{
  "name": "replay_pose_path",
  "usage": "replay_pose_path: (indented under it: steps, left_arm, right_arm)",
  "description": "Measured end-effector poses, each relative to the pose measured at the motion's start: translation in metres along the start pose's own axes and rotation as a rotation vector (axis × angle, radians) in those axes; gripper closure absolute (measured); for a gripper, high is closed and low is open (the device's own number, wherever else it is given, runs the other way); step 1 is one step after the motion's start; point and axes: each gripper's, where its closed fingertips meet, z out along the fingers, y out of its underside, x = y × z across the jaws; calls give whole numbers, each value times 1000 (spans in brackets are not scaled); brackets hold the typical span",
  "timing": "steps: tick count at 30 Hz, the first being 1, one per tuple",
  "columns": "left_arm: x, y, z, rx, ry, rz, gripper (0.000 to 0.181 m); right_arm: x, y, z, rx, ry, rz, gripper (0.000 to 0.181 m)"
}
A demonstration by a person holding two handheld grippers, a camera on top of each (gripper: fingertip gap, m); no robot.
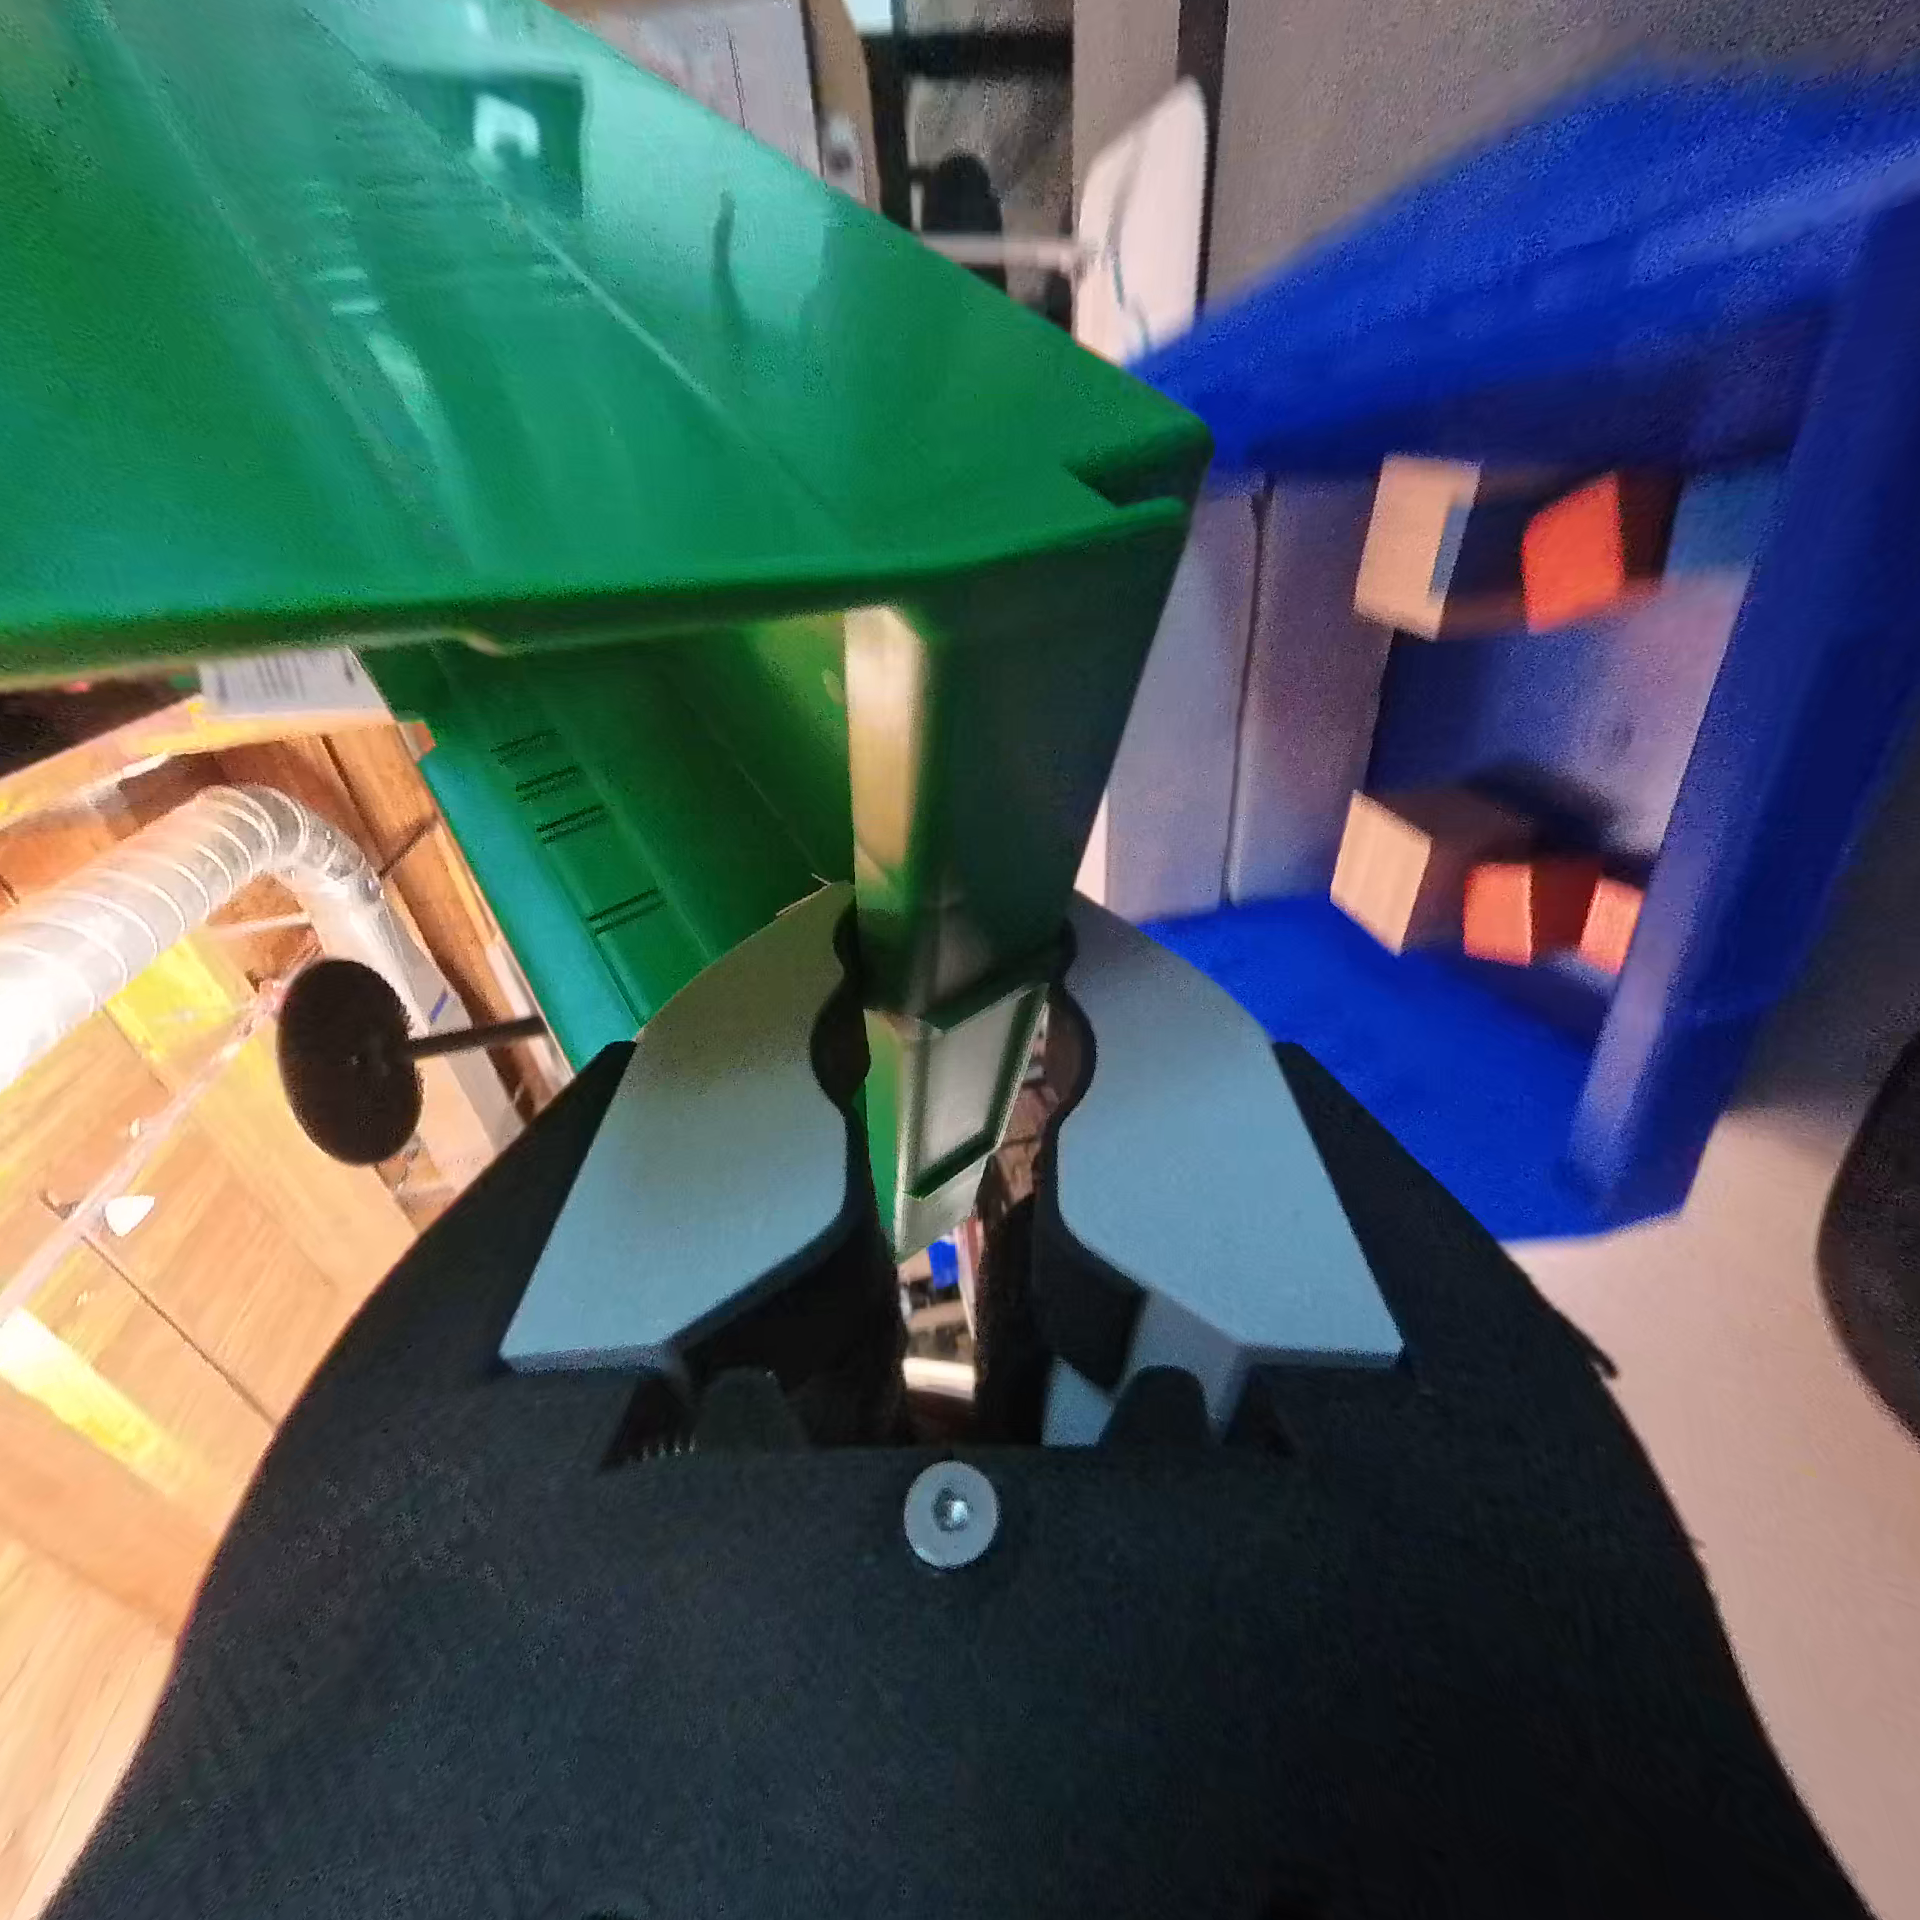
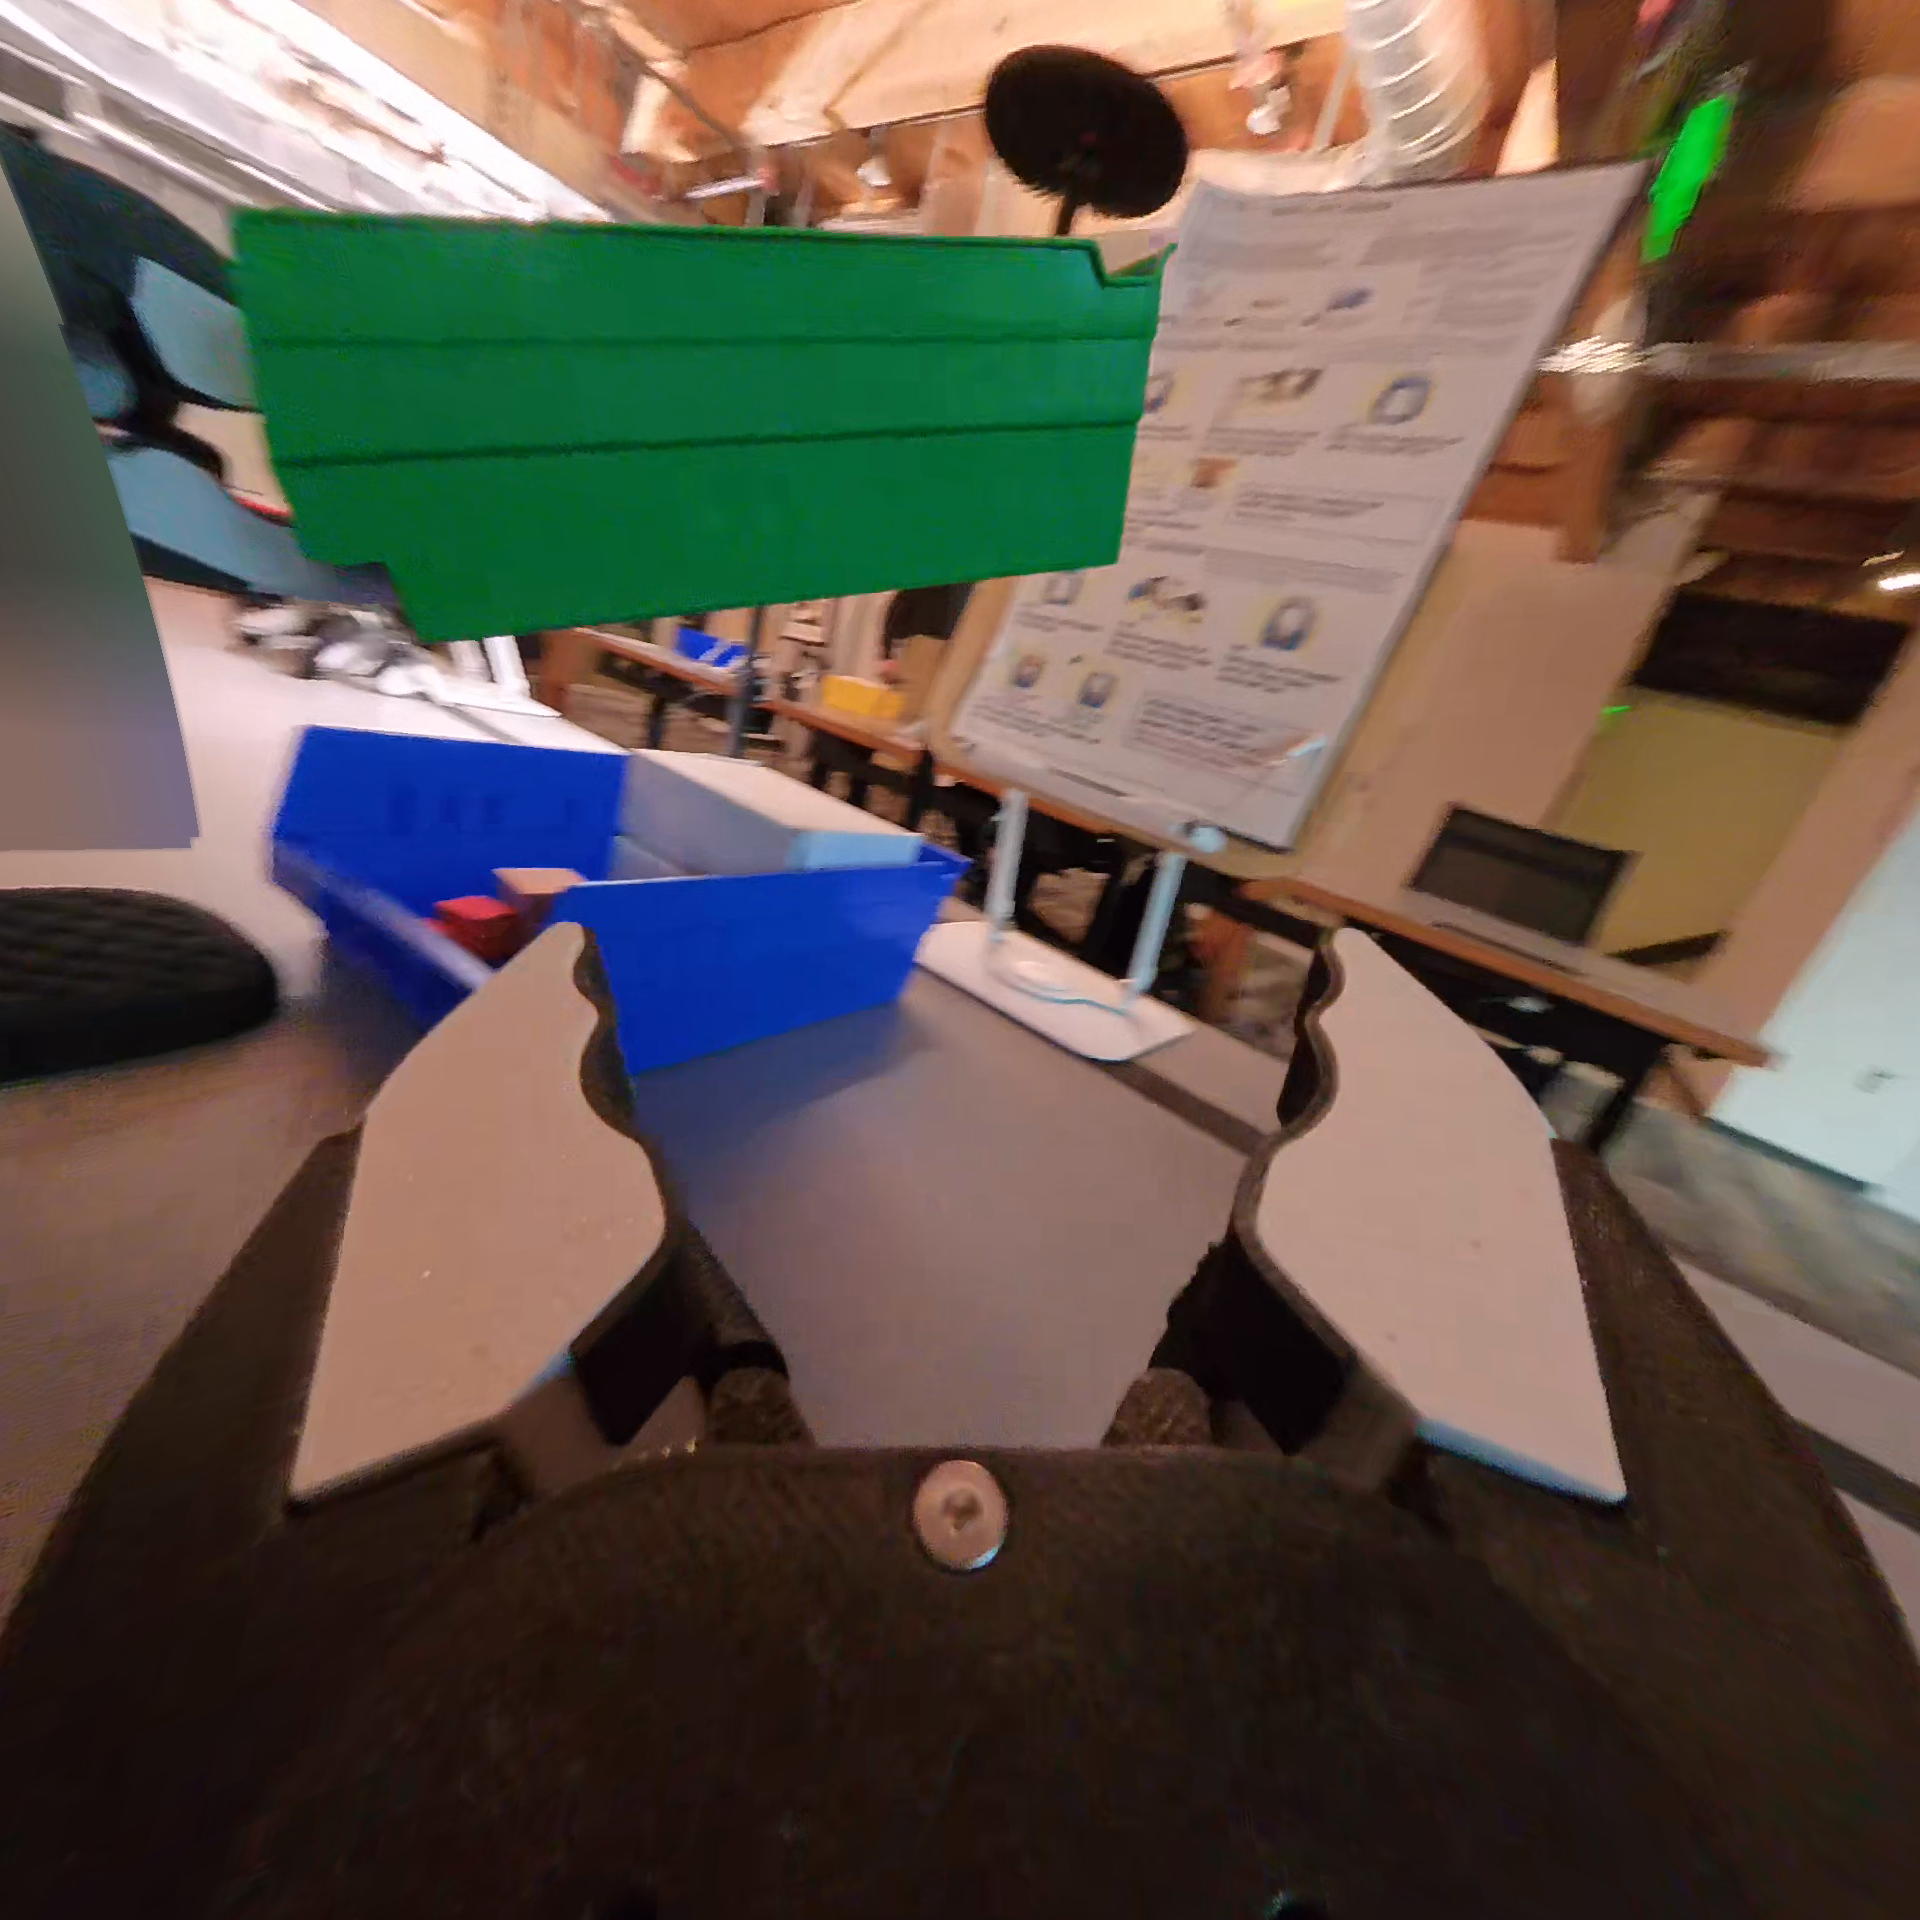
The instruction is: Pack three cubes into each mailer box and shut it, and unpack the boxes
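Note:
My left gripper (image 1: 951,997) is shut on the rim of a green plastic bin (image 1: 499,343) and holds it up in the air, tilted. The same green bin (image 2: 696,416) hangs above the table in the right wrist view. A blue bin (image 1: 1621,665) stands beside it with tan and red cubes (image 1: 1574,551) inside. In the right wrist view the blue bin (image 2: 748,945) sits on the grey table (image 2: 935,1195) with a red cube (image 2: 478,920) and a white mailer box (image 2: 748,810) in it. My right gripper (image 2: 956,1039) is open and empty, low over the table.
A white document stand (image 2: 1049,987) with a printed sheet (image 2: 1278,488) stands at the table's back right. A black round cushion (image 2: 114,977) lies at the left. A black disc on a rod (image 2: 1086,120) shows behind the green bin. Spacing between my two grippers at the tips: around 30 cm.

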Motion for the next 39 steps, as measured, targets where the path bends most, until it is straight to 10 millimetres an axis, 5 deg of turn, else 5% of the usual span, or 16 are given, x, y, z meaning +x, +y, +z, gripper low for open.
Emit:
replay_pose_path:
  steps: [5, 9, 15, 23, 31, 35, 39]
  left_arm:
    - [-5, -91, 8, 110, 53, 11, 151]
    - [10, -152, 22, 174, 103, 41, 151]
    - [60, -211, 52, 197, 223, 71, 151]
    - [119, -240, 89, 117, 335, 91, 150]
    - [140, -248, 95, 104, 357, 73, 148]
    - [128, -255, 80, 191, 323, -28, 123]
    - [111, -249, 35, 372, 381, -202, 111]
  right_arm:
    - [59, -18, -31, 86, 232, 15, 60]
    - [107, -38, -72, 249, 455, 109, 68]
    - [128, -48, -97, 365, 571, 195, 79]
    - [127, -47, -95, 331, 590, 143, 81]
    - [126, -45, -93, 316, 589, 134, 81]
    - [125, -44, -92, 307, 585, 127, 83]
    - [121, -42, -88, 290, 562, 114, 91]
